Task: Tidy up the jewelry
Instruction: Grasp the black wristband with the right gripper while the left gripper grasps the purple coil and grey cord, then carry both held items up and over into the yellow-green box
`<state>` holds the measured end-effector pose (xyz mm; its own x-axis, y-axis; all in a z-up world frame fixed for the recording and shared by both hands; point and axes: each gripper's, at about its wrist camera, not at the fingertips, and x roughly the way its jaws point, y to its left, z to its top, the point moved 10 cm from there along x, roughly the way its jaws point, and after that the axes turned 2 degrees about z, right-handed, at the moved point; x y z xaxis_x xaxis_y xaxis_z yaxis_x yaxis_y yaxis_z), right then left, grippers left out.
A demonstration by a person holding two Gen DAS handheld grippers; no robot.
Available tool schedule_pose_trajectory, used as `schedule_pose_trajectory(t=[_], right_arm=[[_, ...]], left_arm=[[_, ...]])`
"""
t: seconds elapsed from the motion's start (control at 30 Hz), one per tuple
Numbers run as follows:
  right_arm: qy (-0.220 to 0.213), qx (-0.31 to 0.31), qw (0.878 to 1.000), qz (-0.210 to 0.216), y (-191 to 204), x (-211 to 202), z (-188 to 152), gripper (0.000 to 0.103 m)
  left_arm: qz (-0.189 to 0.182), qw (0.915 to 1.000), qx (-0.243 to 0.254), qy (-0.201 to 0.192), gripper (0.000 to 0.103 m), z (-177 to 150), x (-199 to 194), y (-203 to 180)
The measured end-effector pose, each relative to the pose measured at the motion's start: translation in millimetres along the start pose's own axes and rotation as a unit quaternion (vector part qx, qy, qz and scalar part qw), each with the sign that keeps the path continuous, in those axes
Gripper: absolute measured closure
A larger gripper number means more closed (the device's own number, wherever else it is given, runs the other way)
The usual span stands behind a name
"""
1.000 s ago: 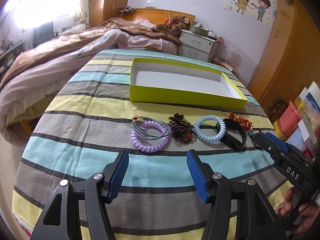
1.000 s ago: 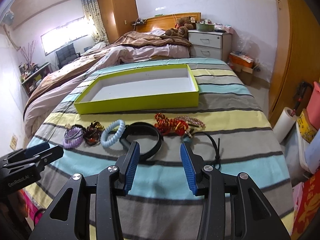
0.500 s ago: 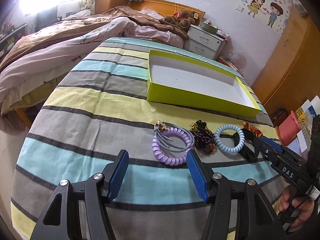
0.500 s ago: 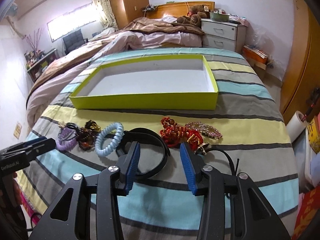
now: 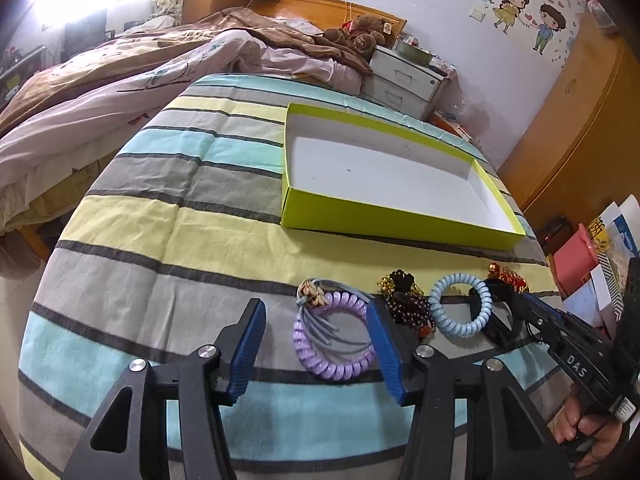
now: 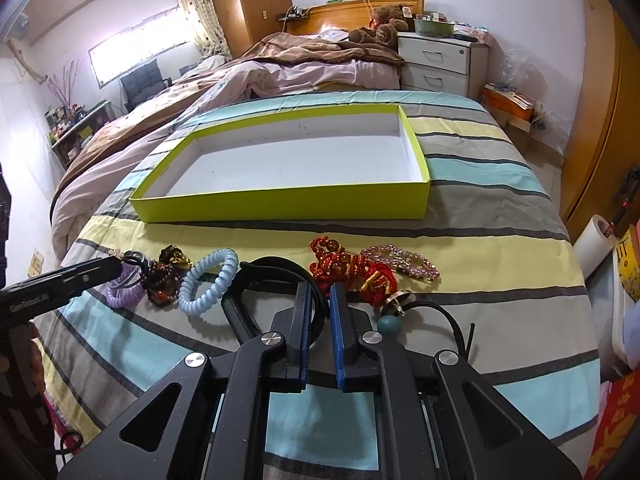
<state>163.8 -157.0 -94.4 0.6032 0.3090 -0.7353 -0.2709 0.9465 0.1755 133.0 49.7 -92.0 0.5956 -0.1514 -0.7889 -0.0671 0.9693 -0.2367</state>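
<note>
Right gripper: jaws just drawn in, pinching rim of black headband
Left gripper: jaws just narrowing but spread, pads clear of purple coil hair tie lying between them
Row on striped bedspread: purple coil, dark bead piece, blue coil, headband, red beads
Yellow-green tray: behind the row, apart

Striped bedspread carries the shallow green box at twelve o'clock, with hair ties, beads and a black headband strung along six.
</note>
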Motion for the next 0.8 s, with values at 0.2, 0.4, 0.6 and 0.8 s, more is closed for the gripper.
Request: schedule_pose_trajectory(t=[0.2,0.4,0.6,0.8], right_arm=[[-0.004,0.011,1.0,0.005,-2,-4,1,0.094],[-0.009,0.02,1.0,0.006,-3,-7,3,0.094],[-0.015,0.025,1.0,0.009,-4,-11,5,0.094],[-0.025,0.03,0.999,0.013,-4,-21,9,0.094]], left_arm=[[0.007,1.0,-0.003,0.005,0.067,4,9,5],[0.005,0.9999,0.013,0.003,0.085,8,11,0],[0.002,0.9998,0.015,-0.009,0.086,11,3,-2],[-0.005,0.9994,0.018,-0.028,0.086,19,-15,-5]])
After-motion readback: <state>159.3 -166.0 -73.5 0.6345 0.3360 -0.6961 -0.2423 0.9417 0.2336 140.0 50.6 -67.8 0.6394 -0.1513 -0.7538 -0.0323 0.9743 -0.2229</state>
